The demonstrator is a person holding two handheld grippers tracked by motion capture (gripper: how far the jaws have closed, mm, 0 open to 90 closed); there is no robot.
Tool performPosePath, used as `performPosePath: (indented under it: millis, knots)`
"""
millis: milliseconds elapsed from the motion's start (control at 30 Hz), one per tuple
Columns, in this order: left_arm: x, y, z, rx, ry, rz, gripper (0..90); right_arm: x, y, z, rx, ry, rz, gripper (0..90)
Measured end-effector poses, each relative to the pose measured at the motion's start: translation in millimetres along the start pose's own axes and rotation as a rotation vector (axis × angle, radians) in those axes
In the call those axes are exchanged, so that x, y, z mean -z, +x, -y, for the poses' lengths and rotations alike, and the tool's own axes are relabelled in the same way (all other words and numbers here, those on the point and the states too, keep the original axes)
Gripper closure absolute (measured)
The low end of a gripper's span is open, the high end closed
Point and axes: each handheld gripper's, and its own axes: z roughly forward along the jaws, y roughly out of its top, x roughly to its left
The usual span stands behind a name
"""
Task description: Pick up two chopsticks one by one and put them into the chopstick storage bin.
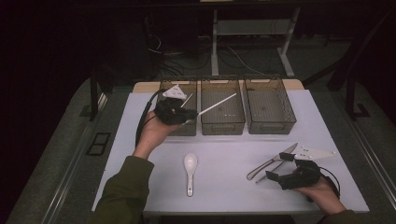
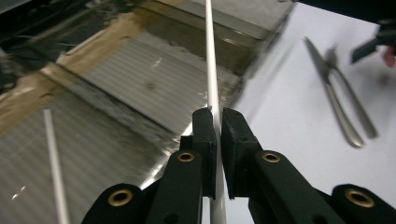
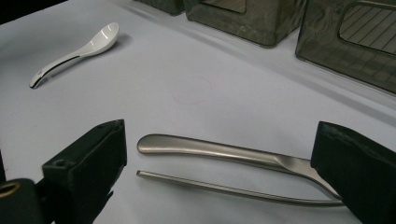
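My left gripper point(image 1: 191, 115) is shut on a long white chopstick point(image 1: 218, 103), held above the front edge of the left bin point(image 1: 164, 88); its tip reaches over the middle bin point(image 1: 222, 127). The left gripper view has the jaws point(image 2: 218, 117) clamped on that chopstick point(image 2: 211, 60). A second white chopstick point(image 2: 53, 158) lies in the left bin point(image 1: 187, 100). My right gripper point(image 1: 279, 166) stands open near the table's front right, its jaws point(image 3: 219, 140) straddling a metal knife point(image 3: 210, 149) and a thinner metal utensil point(image 3: 224, 188) that lie flat.
Three dark see-through bins stand in a row at the back; the right bin point(image 1: 271, 127) holds nothing I can see. A white ceramic spoon point(image 1: 190, 169) lies at the front centre of the white table point(image 1: 224, 154), also in the right gripper view point(image 3: 79, 51).
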Motion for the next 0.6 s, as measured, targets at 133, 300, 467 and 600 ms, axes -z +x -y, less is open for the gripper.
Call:
performPosePath:
  millis: [133, 300, 467, 600]
  knots:
    - [-3.3, 19.2, -2.1, 0.019, 0.029, -0.051, 83.8, 0.1, -0.1, 0.0, 0.001, -0.002, 0.001, 3.6]
    - [-10.1, 42.4, 0.6, 0.092, 0.064, -0.118, 83.8, 0.4, -0.4, 0.0, 0.0, -0.004, 0.001, 3.6]
    - [-15.3, 61.9, 7.4, 0.15, 0.103, -0.176, 83.8, 0.9, -0.6, 0.1, 0.001, -0.005, 0.0, 3.6]
    - [-17.8, 76.1, 16.8, 0.214, 0.12, -0.23, 83.8, 1.1, -0.3, 0.0, -0.002, -0.004, -0.002, 3.6]
